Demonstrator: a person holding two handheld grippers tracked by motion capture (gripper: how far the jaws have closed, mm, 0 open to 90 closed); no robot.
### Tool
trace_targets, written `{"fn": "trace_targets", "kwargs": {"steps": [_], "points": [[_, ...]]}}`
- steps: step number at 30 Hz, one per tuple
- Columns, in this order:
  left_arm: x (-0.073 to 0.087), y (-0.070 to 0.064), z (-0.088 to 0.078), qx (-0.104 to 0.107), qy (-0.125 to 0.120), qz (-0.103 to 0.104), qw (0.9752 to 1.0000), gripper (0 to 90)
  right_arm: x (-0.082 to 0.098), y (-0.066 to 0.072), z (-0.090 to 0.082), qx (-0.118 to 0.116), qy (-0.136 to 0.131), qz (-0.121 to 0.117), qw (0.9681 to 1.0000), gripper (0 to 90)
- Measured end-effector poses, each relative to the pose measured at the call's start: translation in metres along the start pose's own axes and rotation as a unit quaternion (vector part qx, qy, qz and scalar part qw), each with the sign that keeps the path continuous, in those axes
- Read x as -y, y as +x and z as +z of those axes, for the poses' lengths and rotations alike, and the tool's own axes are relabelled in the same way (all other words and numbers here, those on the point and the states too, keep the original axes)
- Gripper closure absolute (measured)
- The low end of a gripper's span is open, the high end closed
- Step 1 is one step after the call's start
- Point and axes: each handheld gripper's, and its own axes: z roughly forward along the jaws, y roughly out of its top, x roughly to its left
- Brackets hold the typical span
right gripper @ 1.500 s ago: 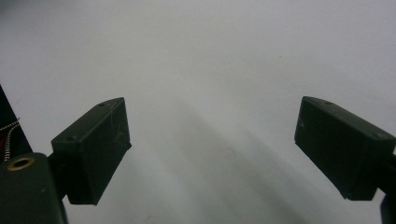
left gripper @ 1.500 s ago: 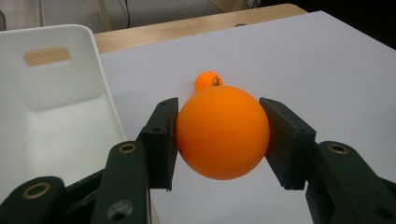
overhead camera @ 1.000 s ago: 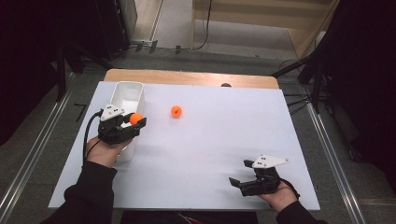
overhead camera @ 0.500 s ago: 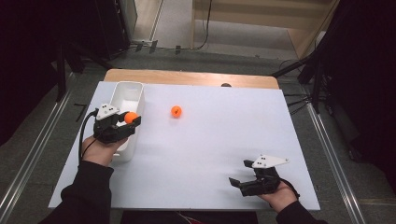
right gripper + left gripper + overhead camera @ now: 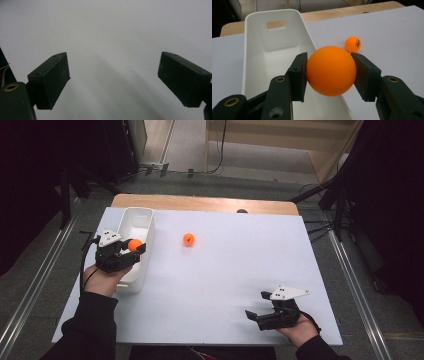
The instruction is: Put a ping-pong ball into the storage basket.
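My left gripper [image 5: 134, 247] [image 5: 329, 72] is shut on an orange ball [image 5: 134, 244] [image 5: 331, 70], both pads pressing its sides. It holds the ball just above the right wall of a long white bin [image 5: 144, 216] [image 5: 257, 47] at the table's left. A second orange ball [image 5: 188, 239] [image 5: 352, 44] lies on the white table top to the right of the bin. Near the front right edge my right gripper [image 5: 256, 311] [image 5: 115, 80] rests open, jaws wide apart over bare white surface.
The white table top [image 5: 240, 255] spreads between the two hands. A wooden strip [image 5: 200, 203] runs along its far edge. Metal rails [image 5: 30, 290] flank the table on the floor, and dark stands [image 5: 345, 195] rise at the back right.
My left gripper has carried the orange ball leftward, from beside the bin to over its right wall. The right gripper and the loose ball have stayed put.
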Motion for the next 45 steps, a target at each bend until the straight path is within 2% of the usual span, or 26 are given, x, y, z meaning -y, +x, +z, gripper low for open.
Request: {"fn": "trace_targets", "kwargs": {"steps": [7,11,20,26,32,36,38,41,42,45], "points": [[0.000,0.006,-0.001,-0.013,0.003,-0.002,0.9999,50.4,0.000,0.000,0.000,-0.001,0.002,0.001,1.0000,9.1],[0.001,0.010,-0.001,-0.022,0.004,-0.014,0.9996,50.4,0.000,0.000,0.000,0.000,0.001,0.002,1.0000,9.1],[0.002,0.020,-0.003,-0.039,0.004,-0.022,0.9990,50.3,0.000,0.001,0.000,-0.001,0.004,0.004,1.0000,9.1],[0.002,0.018,-0.002,-0.043,0.005,-0.014,0.9990,50.3,0.000,0.000,0.000,0.000,0.004,0.003,1.0000,9.1],[0.002,0.019,-0.002,-0.043,0.007,-0.014,0.9990,50.3,0.000,0.001,0.000,0.000,0.004,0.003,1.0000,9.1],[0.002,0.018,-0.002,-0.040,0.008,-0.016,0.9990,50.3,0.000,0.001,0.000,-0.001,0.004,0.003,1.0000,9.1],[0.002,0.021,-0.001,-0.022,0.013,-0.025,0.9994,49.8,0.000,0.001,0.000,-0.001,0.004,0.003,1.0000,9.1],[0.002,0.025,0.001,0.004,0.019,-0.037,0.9991,39.7,0.000,0.001,0.000,-0.001,0.004,0.003,1.0000,9.1],[0.002,0.026,0.001,0.005,0.018,-0.040,0.9990,36.0,0.000,0.001,0.000,-0.001,0.005,0.003,1.0000,9.1],[0.002,0.027,0.001,0.010,0.014,-0.040,0.9990,32.8,0.000,0.001,0.000,-0.002,0.005,0.003,1.0000,9.1]]}}
